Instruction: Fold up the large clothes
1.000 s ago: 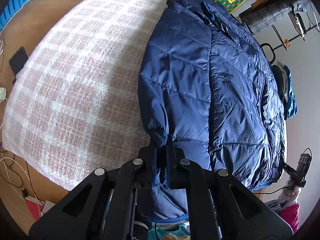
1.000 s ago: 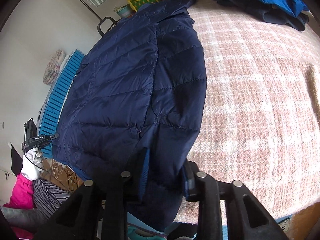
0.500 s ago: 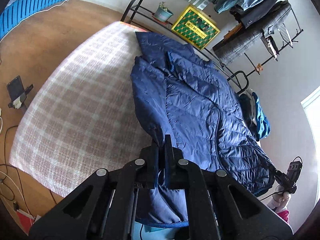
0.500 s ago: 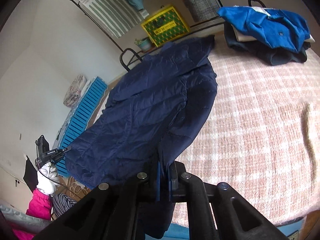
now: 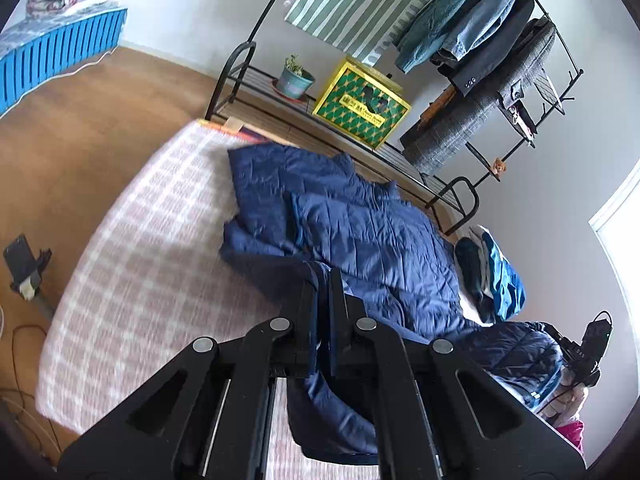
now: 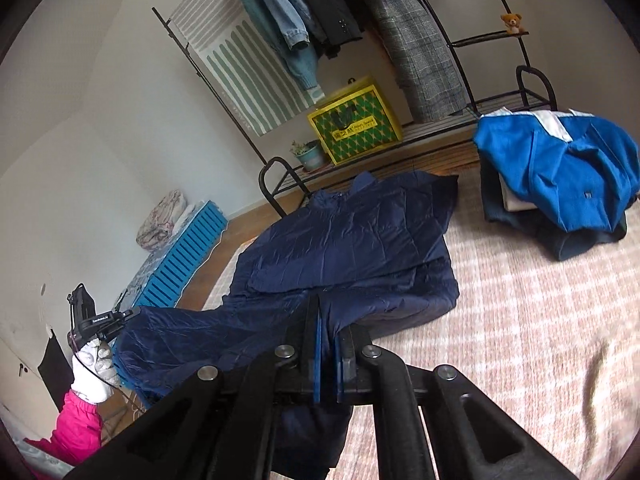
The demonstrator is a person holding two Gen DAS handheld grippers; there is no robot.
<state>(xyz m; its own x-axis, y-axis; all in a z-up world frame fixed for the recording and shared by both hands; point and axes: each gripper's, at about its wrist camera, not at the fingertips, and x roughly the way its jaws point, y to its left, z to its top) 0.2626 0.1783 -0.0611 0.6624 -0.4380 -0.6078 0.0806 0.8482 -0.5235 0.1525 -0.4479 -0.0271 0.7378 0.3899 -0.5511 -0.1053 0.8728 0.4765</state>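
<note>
With both tongs clamped tight on hem of jacket [image 5: 372, 236], left tongs [image 5: 323, 280] and right tongs [image 6: 328, 312] hold hem off bed [image 6: 520, 320]; collar end lies flat there. I judge fold underway; next, carry hem toward collar, keep level.

left tool [image 5: 324, 280]: matte black linkage arms, four round silver pivot screws, triangular cut-outs. right tool [image 6: 328, 320]: same build, blue pads [image 6: 317, 356]. white glove [image 6: 93, 372], pink sleeve [image 6: 78, 420], thin black cable.
</note>
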